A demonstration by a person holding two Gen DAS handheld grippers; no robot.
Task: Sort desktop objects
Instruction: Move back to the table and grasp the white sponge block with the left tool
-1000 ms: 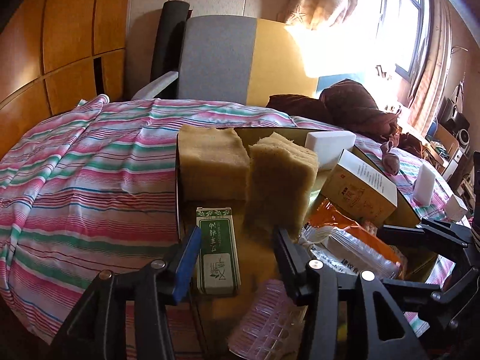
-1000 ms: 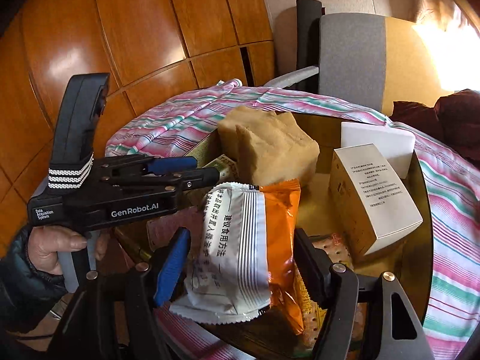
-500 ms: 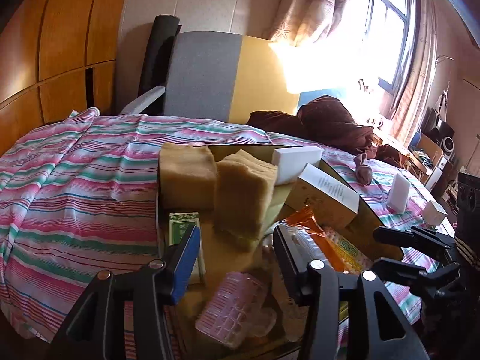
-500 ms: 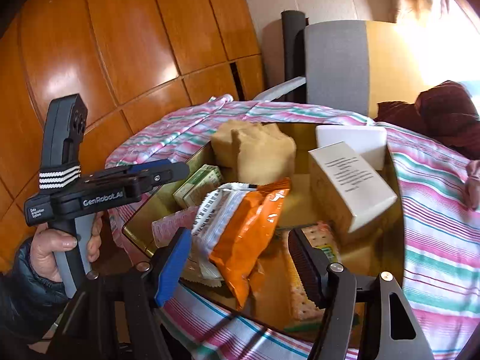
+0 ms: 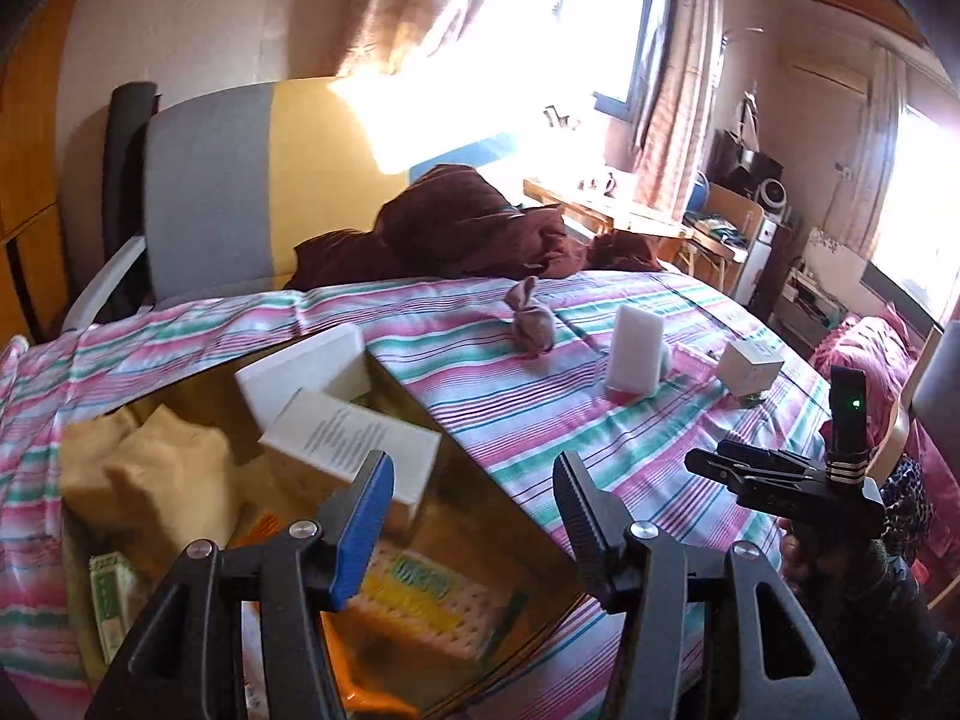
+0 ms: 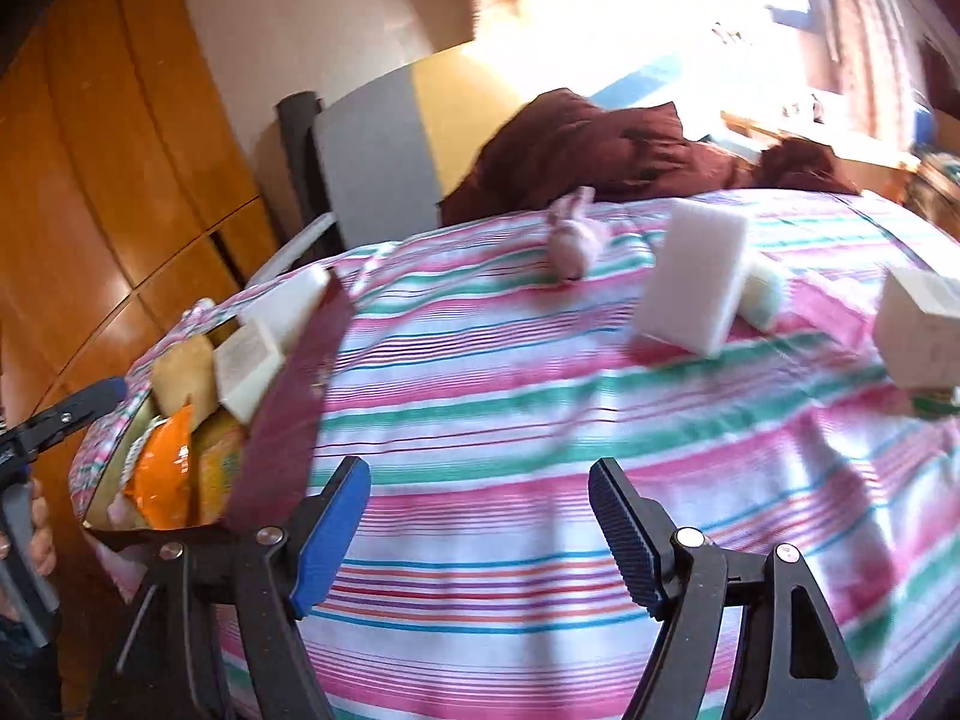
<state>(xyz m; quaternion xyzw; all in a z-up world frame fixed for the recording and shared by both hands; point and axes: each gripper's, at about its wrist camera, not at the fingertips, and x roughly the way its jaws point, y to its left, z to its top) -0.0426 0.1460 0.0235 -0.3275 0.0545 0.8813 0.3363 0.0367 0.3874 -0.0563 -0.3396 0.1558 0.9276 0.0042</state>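
**A:** Left wrist view, lower left of frame: the open cardboard box (image 5: pixel 480 468) already holds a good share. Two tan sponge blocks (image 5: pixel 150 468), a green paper carton (image 5: pixel 108 594), a white printed carton (image 5: pixel 354 444), a white foam block (image 5: pixel 306 366) against the far wall, and a yellow wafer packet (image 5: pixel 414 594) on the floor. The left gripper (image 5: pixel 474 516) hangs over the box's right rim, jaws opening, nothing between them.

**B:** And what's left out?

**A:** Right wrist view, middle to right on the striped pink-and-green bedspread (image 6: pixel 510 480): a small pink knotted cloth bundle (image 6: pixel 573 240), an upright white foam slab (image 6: pixel 690 282) with a pale lump touching its right side, and a small white cube box (image 6: pixel 924 330) at the right edge. So I'd judge it past halfway, three or four pieces to go. The right gripper (image 6: pixel 480 528) is over bare cloth, jaws widening, empty.

**B:** Change from a second ago?

**A:** Then both tools pointed into the box, and the orange-and-white snack bag (image 6: pixel 162 468) sat between the right jaws. Now that bag lies in the box at the left of the frame, and both views have swung right toward the loose items.
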